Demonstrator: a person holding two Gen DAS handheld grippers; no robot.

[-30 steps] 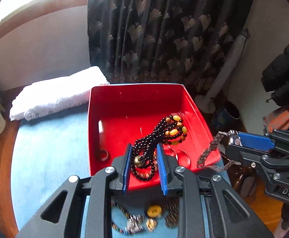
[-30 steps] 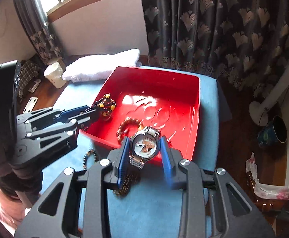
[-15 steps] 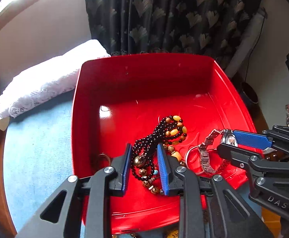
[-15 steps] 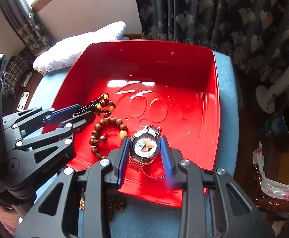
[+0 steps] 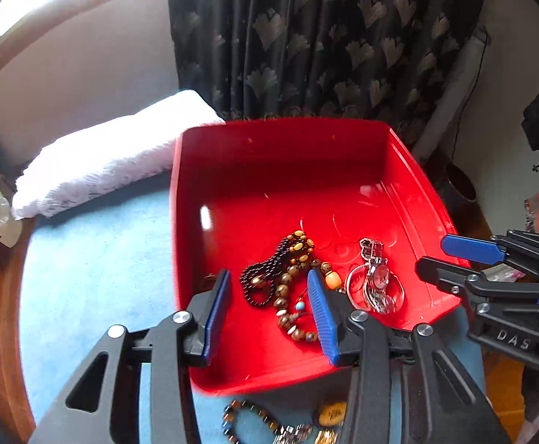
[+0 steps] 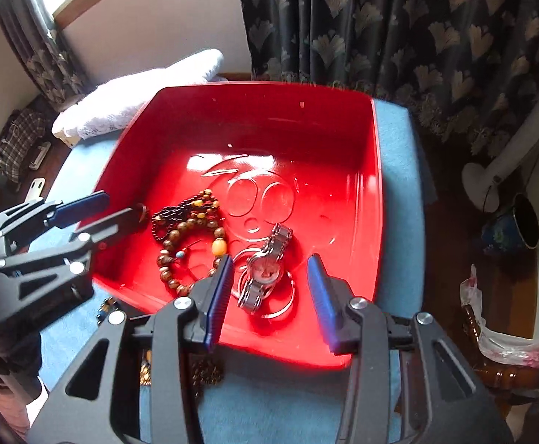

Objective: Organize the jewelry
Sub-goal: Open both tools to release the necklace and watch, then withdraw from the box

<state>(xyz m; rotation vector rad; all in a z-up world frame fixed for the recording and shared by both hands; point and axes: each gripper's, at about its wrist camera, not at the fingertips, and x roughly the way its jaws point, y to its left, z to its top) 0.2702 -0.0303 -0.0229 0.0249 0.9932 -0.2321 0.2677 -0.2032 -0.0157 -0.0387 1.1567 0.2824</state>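
red plastic makes the tray (image 6: 377, 170), and the jewelry is in its near half. the watch (image 6: 265, 272) lies flat on the tray floor, on top of some thin silver rings (image 6: 282, 305). to its left sit the black beads (image 5: 265, 273) and the brown beads (image 6: 180, 244), all in one tangled heap.

the right gripper (image 6: 269, 292) hangs over the watch with its fingers wide apart, holding nothing. the left gripper (image 5: 269, 305) hangs over the bead heap, fingers wide too, and empty.

what could go wrong? the bead strings lie over each other, so i think a finger that dips low could hook a loop and drag the heap back out. the watch sits near the tray's front wall, so a bump from the right gripper could push it or tip the tray.

more jewelry is not in the tray yet. a bracelet (image 5: 247, 414) and some gold bits (image 5: 330, 412) lie on the blue cloth (image 5: 95, 277) just in front of it. i think those go in next.

a white towel (image 5: 114, 155) lies behind the tray, touching its far left corner.
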